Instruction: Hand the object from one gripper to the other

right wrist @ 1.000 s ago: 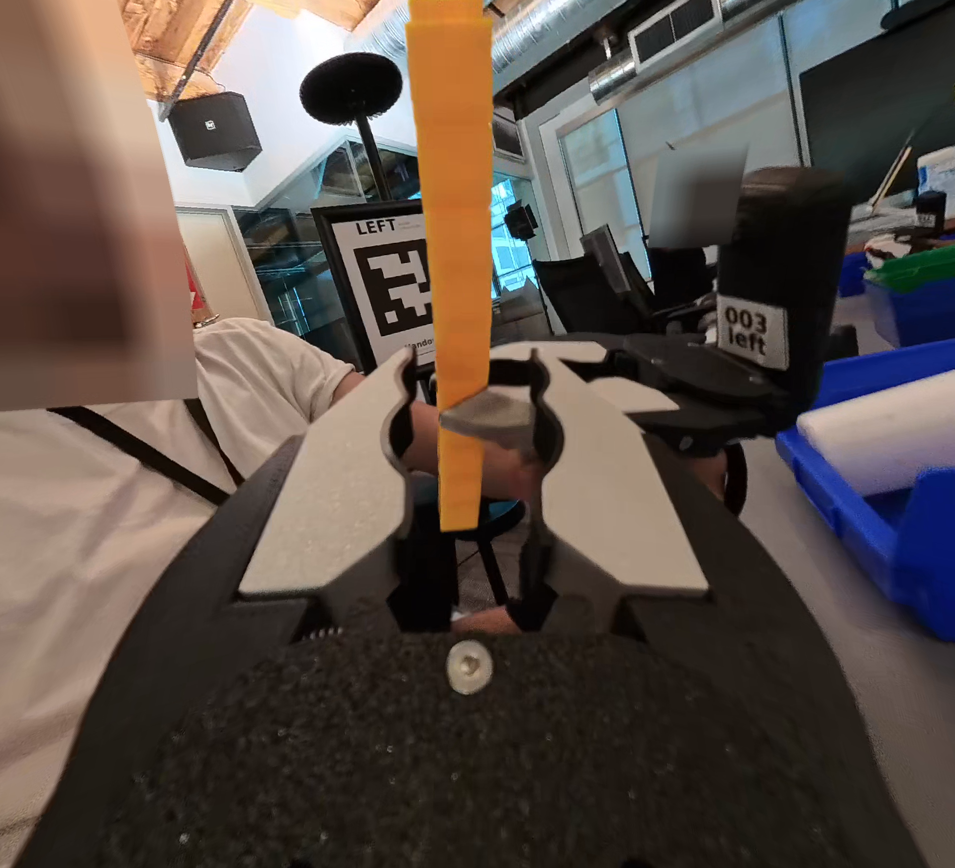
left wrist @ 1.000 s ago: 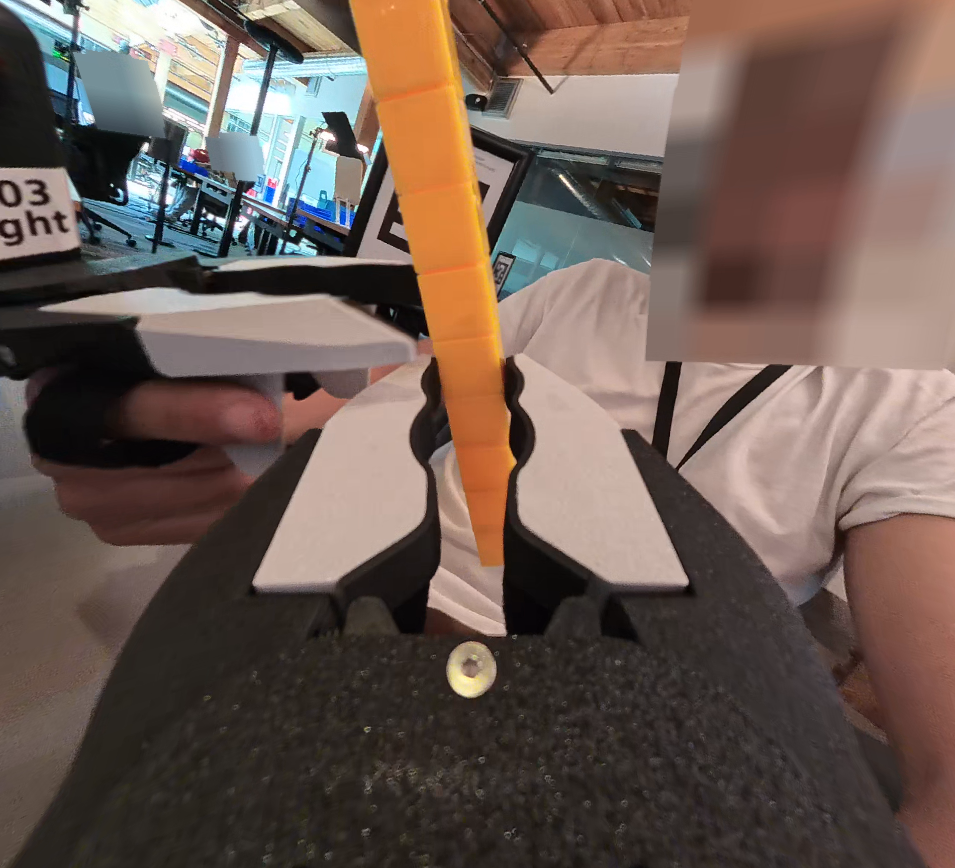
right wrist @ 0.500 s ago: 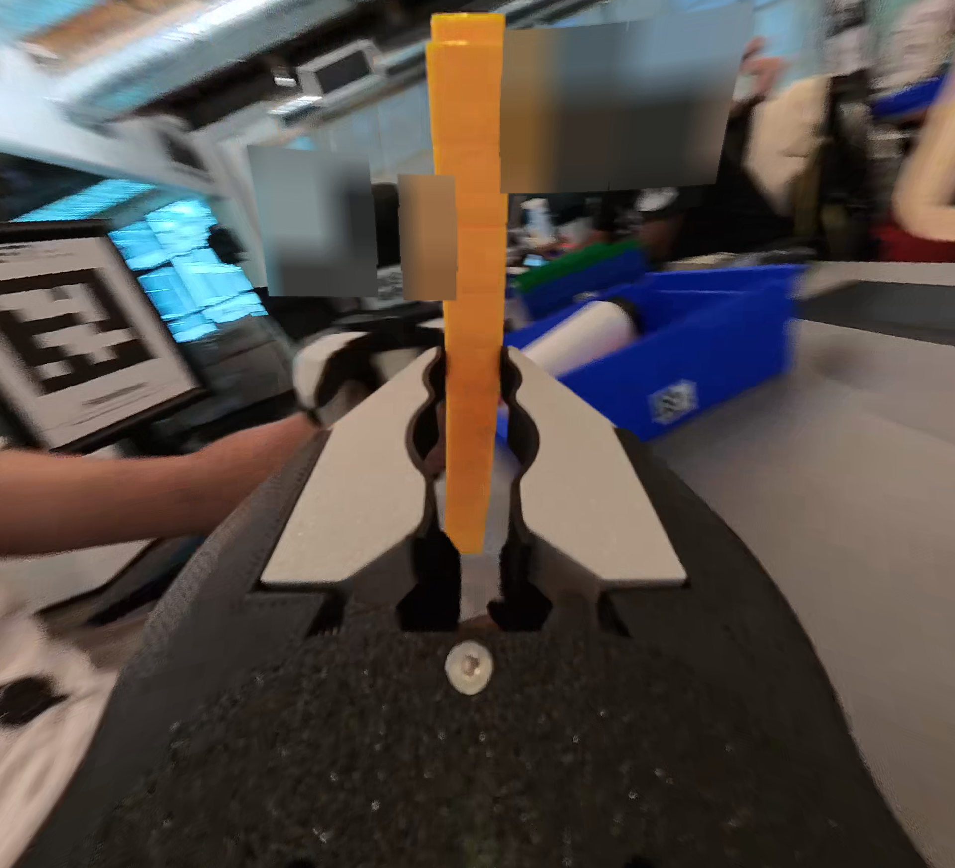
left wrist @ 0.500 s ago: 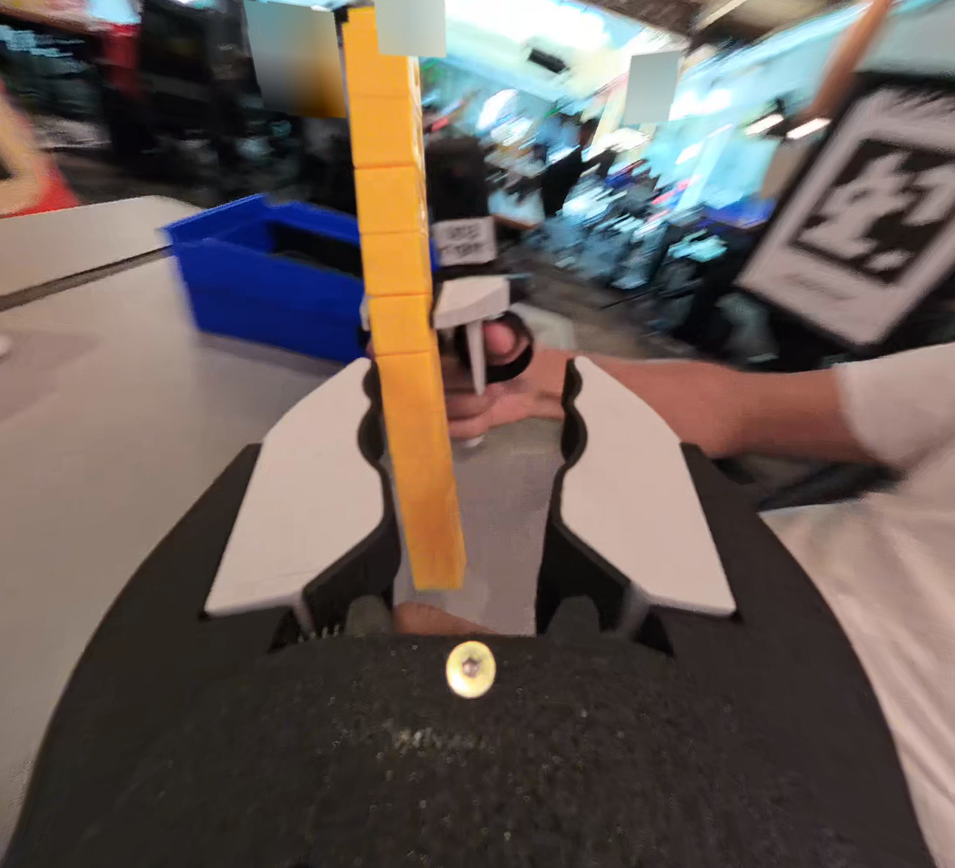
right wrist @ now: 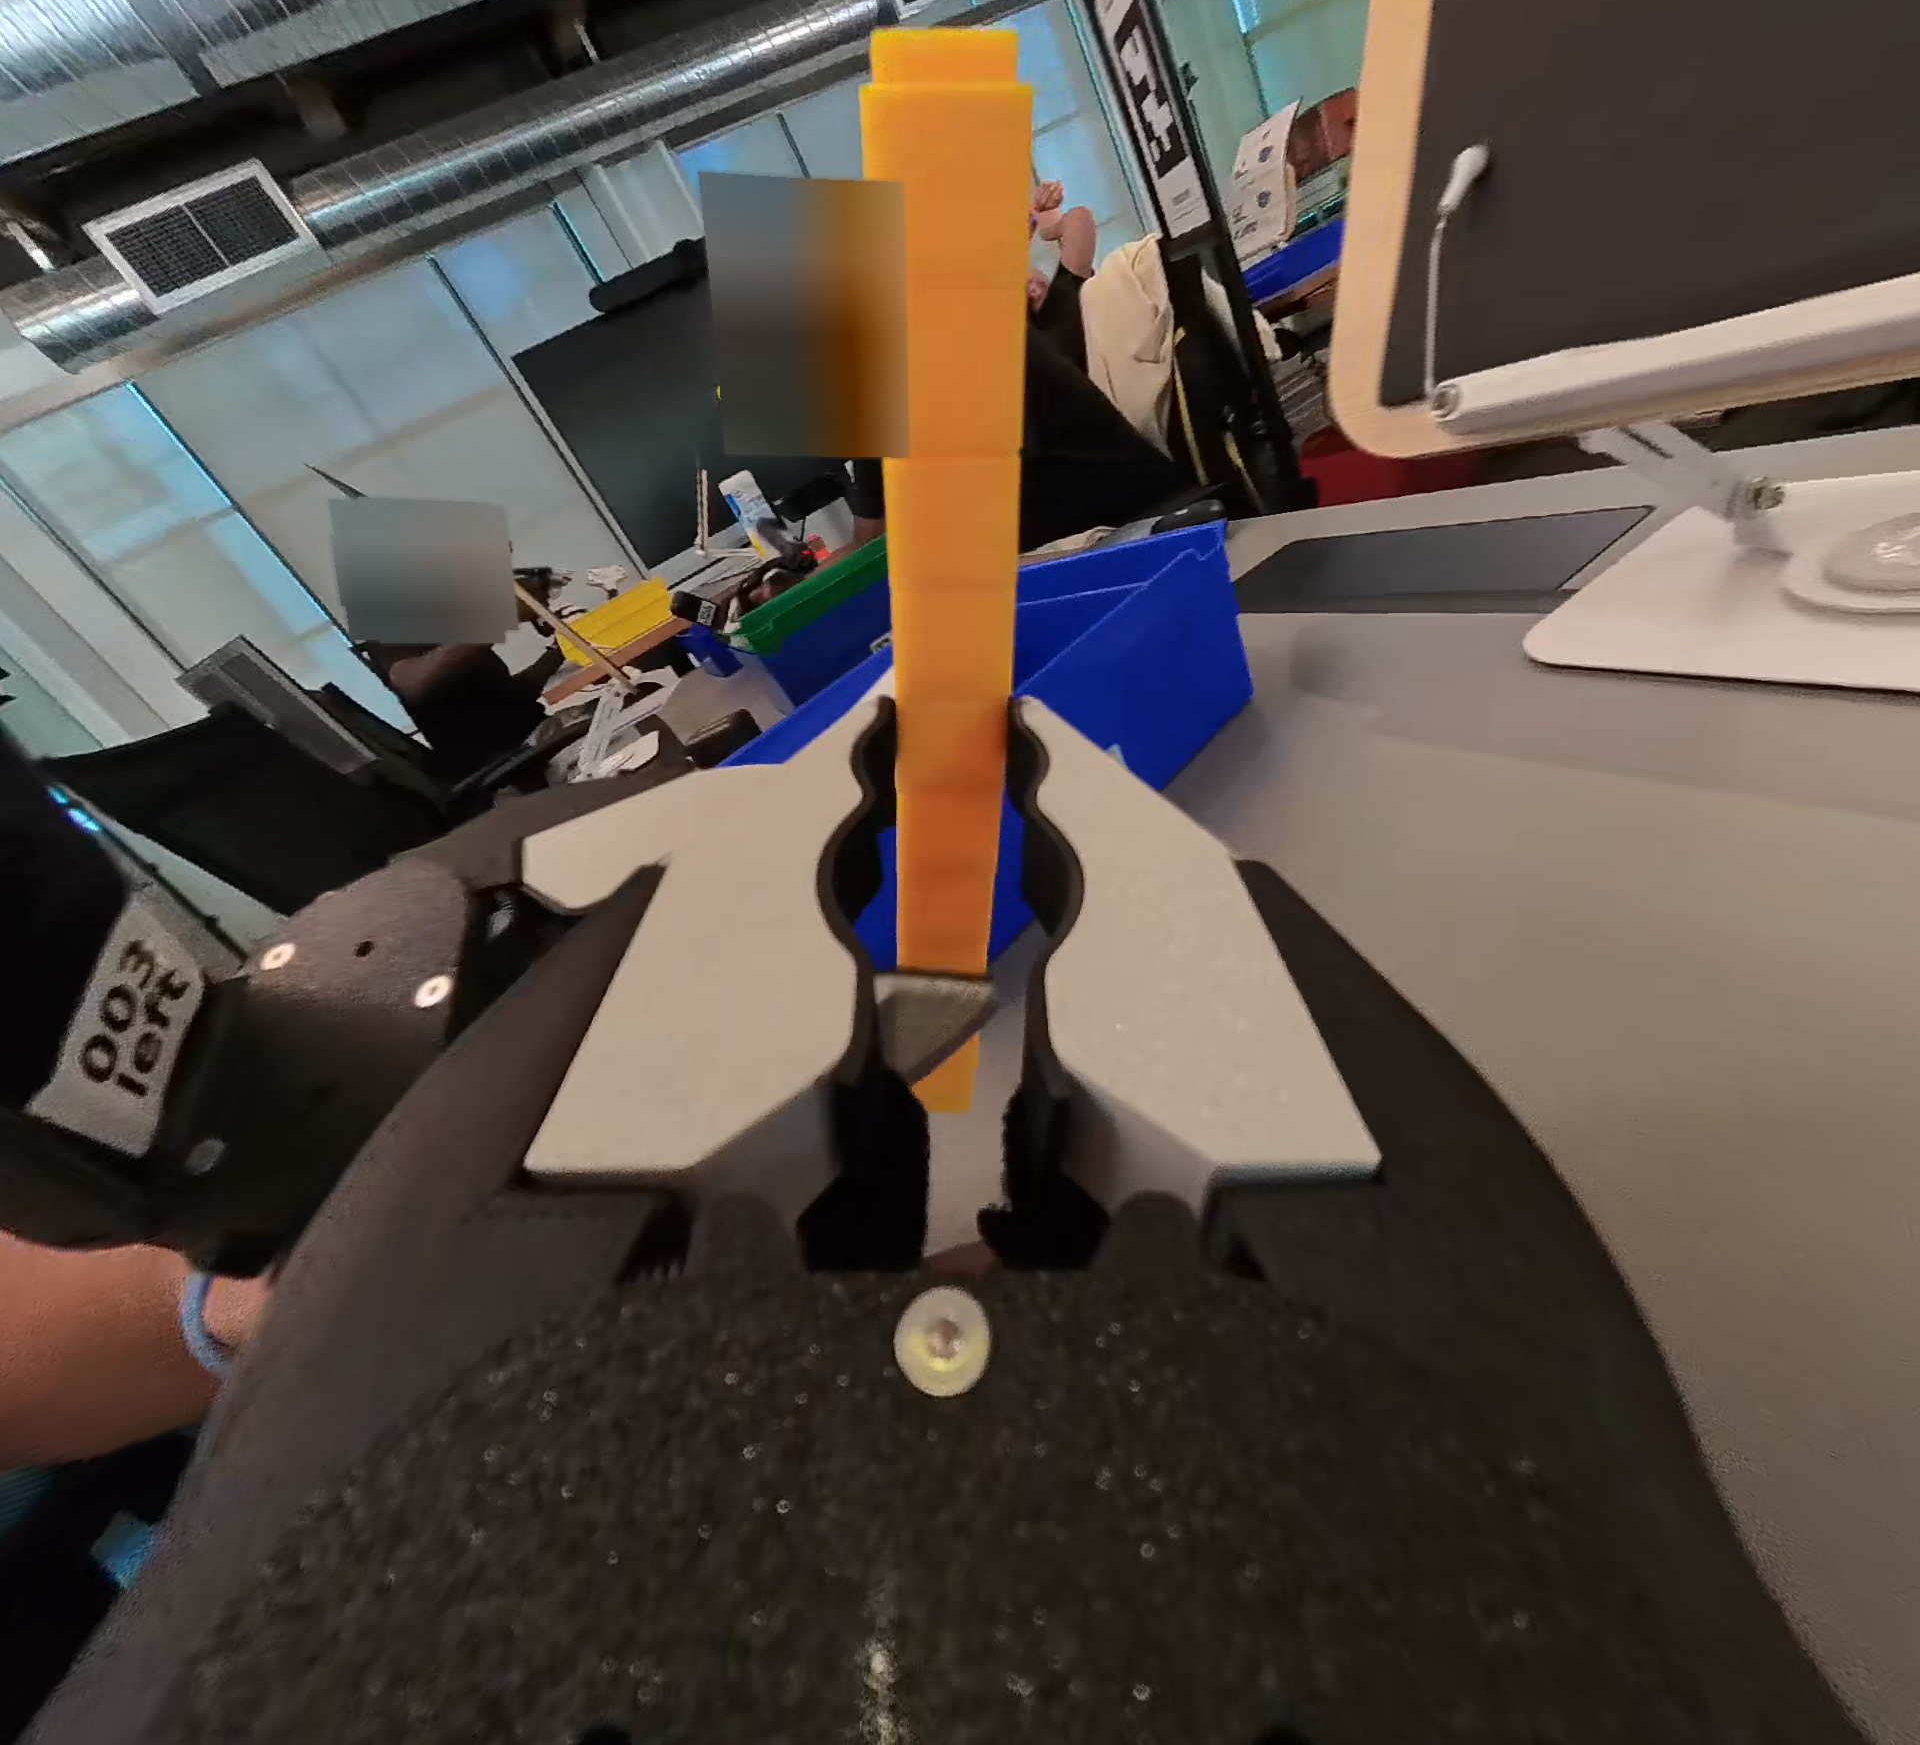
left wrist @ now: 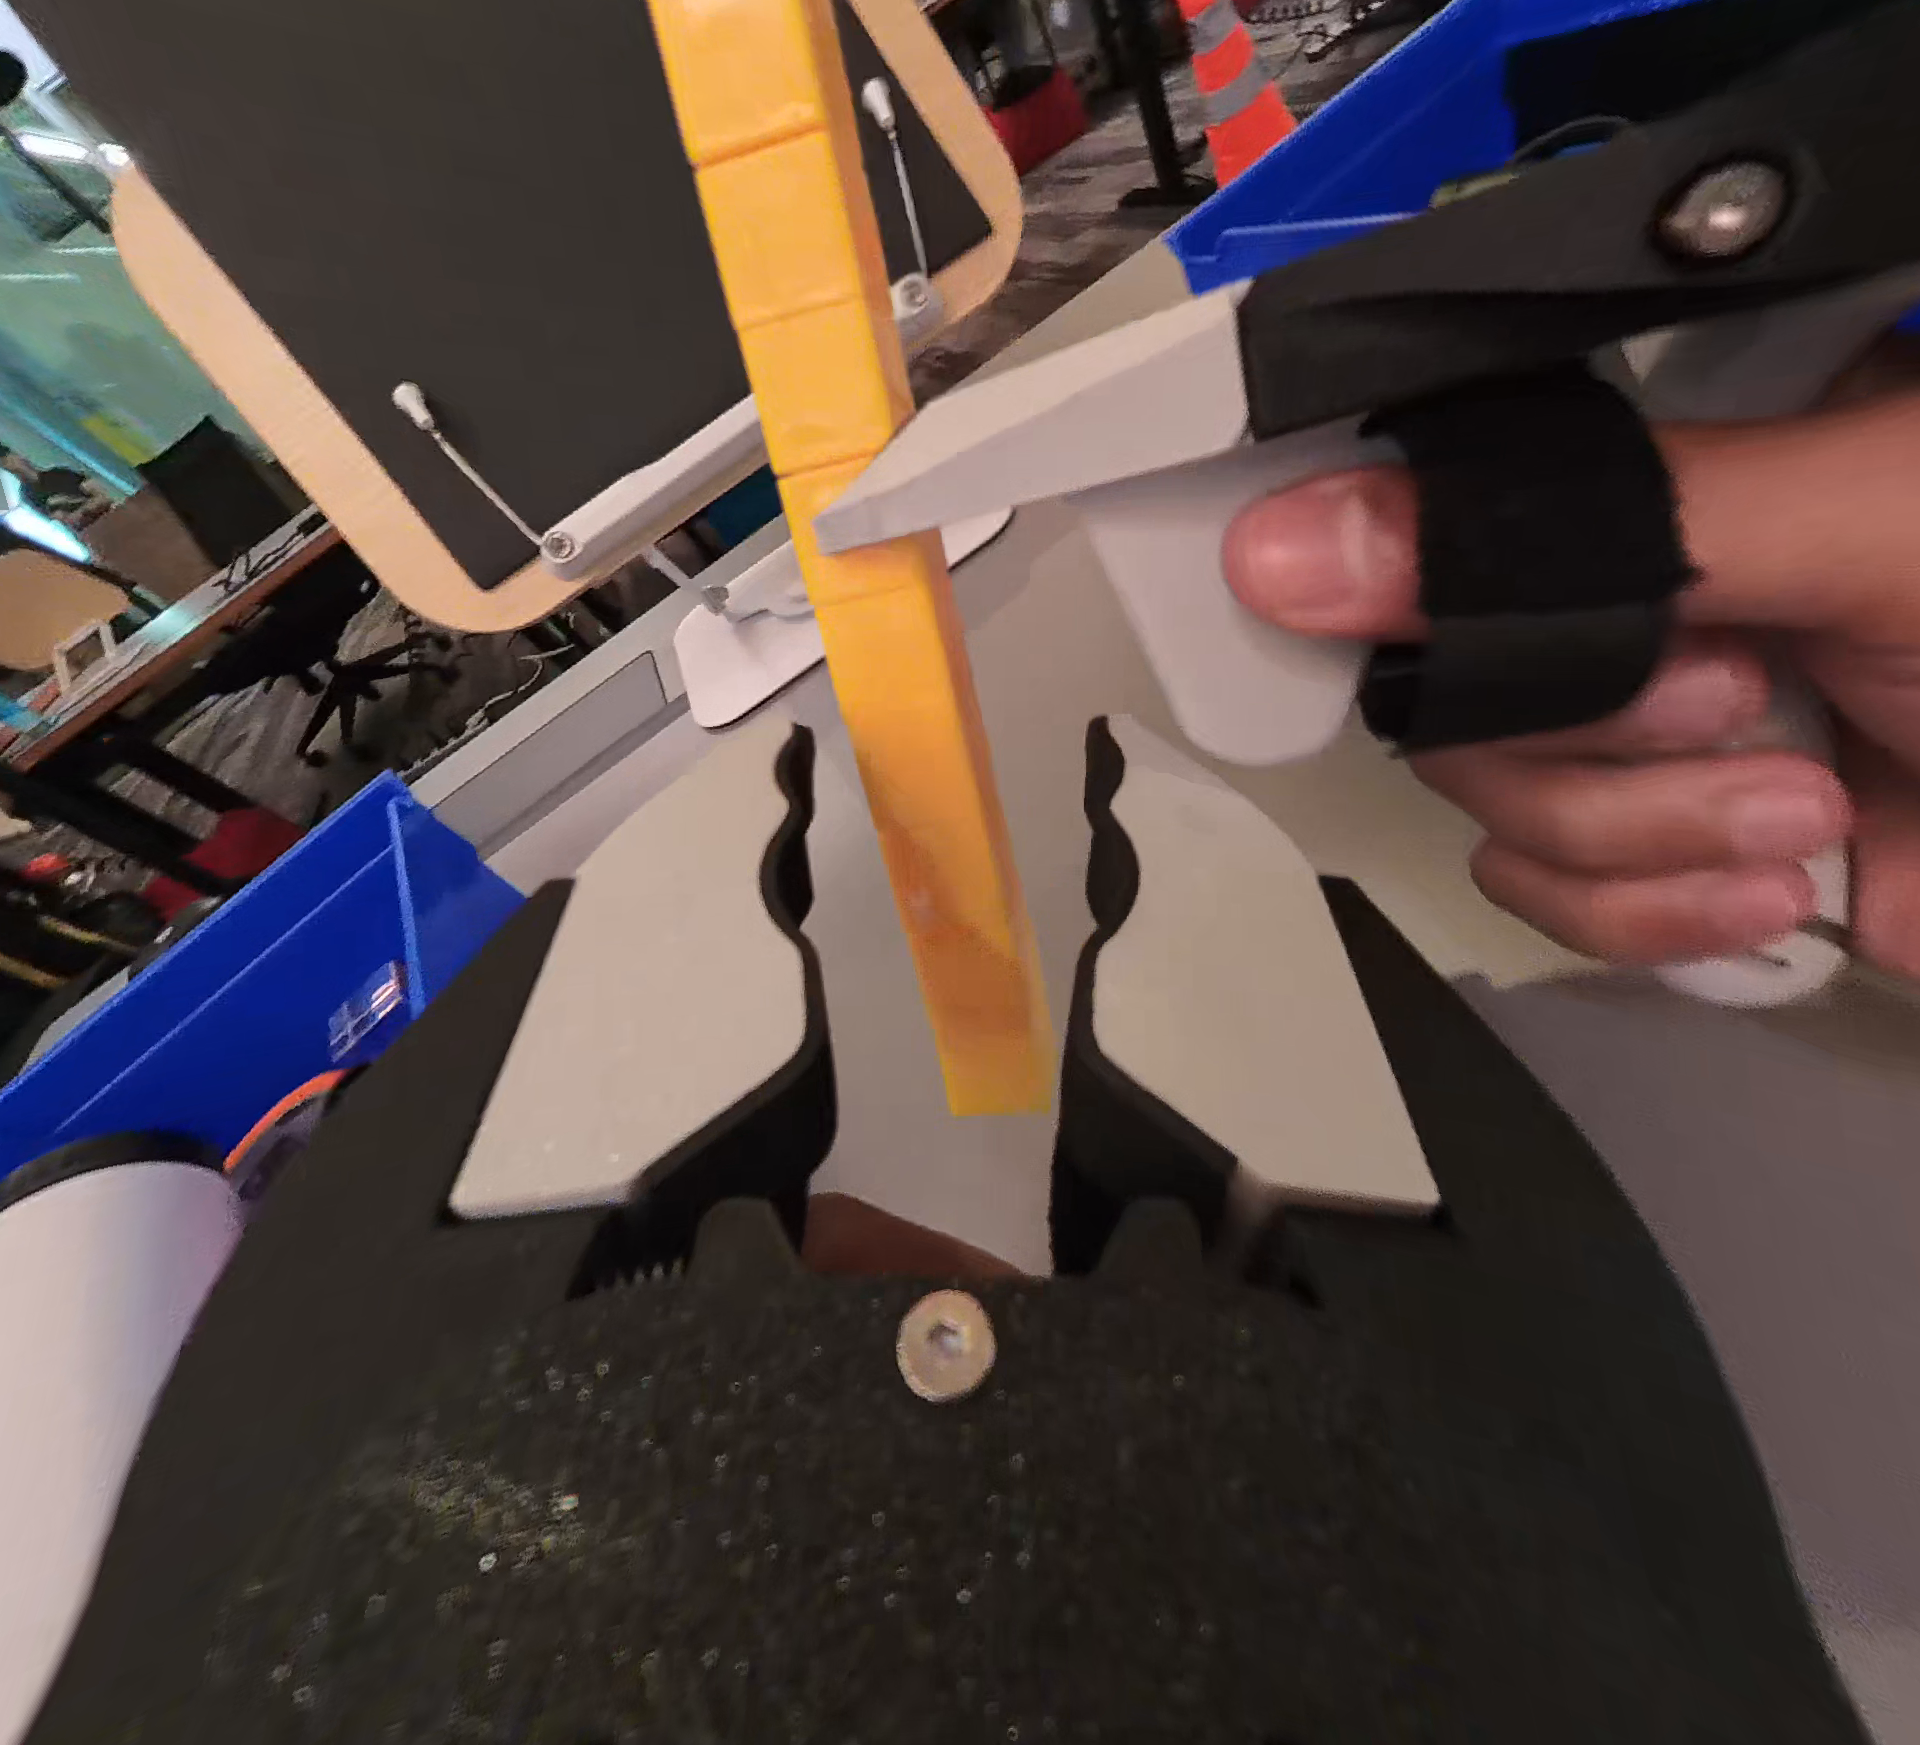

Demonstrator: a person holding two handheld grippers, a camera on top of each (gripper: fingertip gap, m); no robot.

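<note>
A long orange stick of joined cubes (left wrist: 831,407) stands upright between the two grippers. My right gripper (right wrist: 951,713) is shut on the stick (right wrist: 951,552) near its lower end. In the left wrist view the right gripper (left wrist: 852,521) reaches in from the right, a person's hand on its handle. My left gripper (left wrist: 948,739) is open. The stick's lower end hangs between its fingers, close to the right finger; whether it touches is unclear. One left fingertip (right wrist: 925,1020) crosses in front of the stick's bottom in the right wrist view.
A grey table (right wrist: 1558,968) lies below. Blue bins stand on it (left wrist: 260,968) (right wrist: 1132,656). A black panel with a tan rim on a white stand (left wrist: 364,85) is just behind the stick. A white roll (left wrist: 83,1280) lies at the lower left. People sit far off. Both grippers' tips are close together, under 4 cm apart. The left tips stand about 30 cm off the white roll (left wrist: 83,1280).
The left gripper, shut on the stick a second ago, has opened. The right gripper has closed on it. Both grippers have swung from facing the person toward the table.
</note>
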